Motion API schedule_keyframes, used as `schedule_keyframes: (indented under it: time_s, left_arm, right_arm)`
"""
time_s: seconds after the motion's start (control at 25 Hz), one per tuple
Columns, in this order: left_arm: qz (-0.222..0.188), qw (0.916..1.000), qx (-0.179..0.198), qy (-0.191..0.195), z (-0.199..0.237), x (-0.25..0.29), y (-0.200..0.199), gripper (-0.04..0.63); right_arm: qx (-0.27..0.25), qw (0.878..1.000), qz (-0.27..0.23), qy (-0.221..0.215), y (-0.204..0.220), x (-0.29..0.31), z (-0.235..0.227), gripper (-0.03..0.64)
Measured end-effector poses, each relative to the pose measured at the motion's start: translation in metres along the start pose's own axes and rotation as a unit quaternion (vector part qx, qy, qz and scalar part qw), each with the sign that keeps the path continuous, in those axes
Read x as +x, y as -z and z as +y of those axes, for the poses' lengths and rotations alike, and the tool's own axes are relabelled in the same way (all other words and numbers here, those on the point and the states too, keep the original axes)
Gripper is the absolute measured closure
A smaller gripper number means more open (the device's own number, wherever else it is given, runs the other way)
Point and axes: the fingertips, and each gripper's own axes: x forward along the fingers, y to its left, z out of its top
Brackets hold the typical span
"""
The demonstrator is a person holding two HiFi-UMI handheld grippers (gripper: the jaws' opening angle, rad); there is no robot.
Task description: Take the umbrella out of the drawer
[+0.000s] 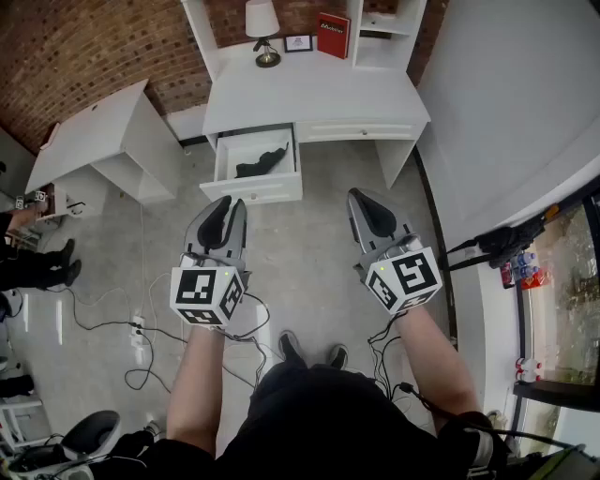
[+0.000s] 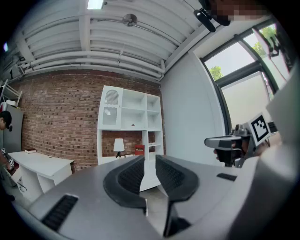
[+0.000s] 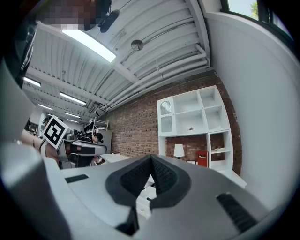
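A black folded umbrella [image 1: 261, 163] lies inside the open white drawer [image 1: 259, 191] on the left of the white desk [image 1: 309, 89]. Both grippers hover side by side over the floor, short of the drawer and apart from it. My left gripper [image 1: 228, 202] points at the drawer front, shut with nothing between its jaws [image 2: 150, 160]. My right gripper [image 1: 362, 198] is level beside it, to the right of the drawer. It too is shut and empty [image 3: 151, 158]. Each gripper shows at the edge of the other's view.
On the desk stand a lamp [image 1: 262, 28], a small frame and a red book [image 1: 332, 36], under white shelves [image 2: 129, 115]. A second white table [image 1: 94, 131] stands to the left. Cables [image 1: 141, 328] trail over the floor. A white wall [image 1: 506, 103] runs along the right.
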Motion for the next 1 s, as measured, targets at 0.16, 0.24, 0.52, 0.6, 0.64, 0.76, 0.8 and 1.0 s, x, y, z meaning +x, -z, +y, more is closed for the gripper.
schedule_keyframes:
  time_s: [0.16,0.24,0.52,0.6,0.64,0.76,0.8,1.0]
  left_arm:
    - [0.002,1.0000,0.000,-0.002,0.001,0.002,0.002,0.522]
    - [0.002,1.0000,-0.002,-0.002,0.003,0.003,0.004,0.523]
    - [-0.011,0.9999,-0.011,-0.006,0.044,-0.006,0.005,0.522]
    - [-0.024,0.9995,-0.017,-0.009,0.067,-0.012,0.002,0.522]
    - [-0.030,0.9993,-0.020,-0.008,0.078,-0.014,0.002,0.520]
    - [-0.038,0.9990,-0.025,0.004,0.103,-0.013,0.002,0.466]
    - [-0.037,0.9989,-0.026,0.009,0.110,-0.010,0.003,0.446]
    - [-0.028,0.9984,-0.040,0.028,0.125,0.012,0.014,0.385]
  right_arm:
    - [0.000,1.000,0.002,-0.001,0.002,0.002,-0.001,0.618]
    - [-0.001,1.000,0.004,-0.002,0.004,0.005,-0.001,0.618]
    - [0.004,1.000,-0.004,0.020,0.005,0.030,0.009,0.618]
    - [-0.001,0.999,-0.007,0.031,0.002,0.039,0.016,0.617]
    - [-0.007,0.999,-0.009,0.037,-0.001,0.044,0.020,0.614]
    - [-0.027,0.998,-0.011,0.055,-0.007,0.055,0.027,0.554]
    - [-0.031,0.998,-0.009,0.057,-0.008,0.060,0.029,0.522]
    - [-0.037,0.998,0.007,0.053,-0.001,0.078,0.028,0.440]
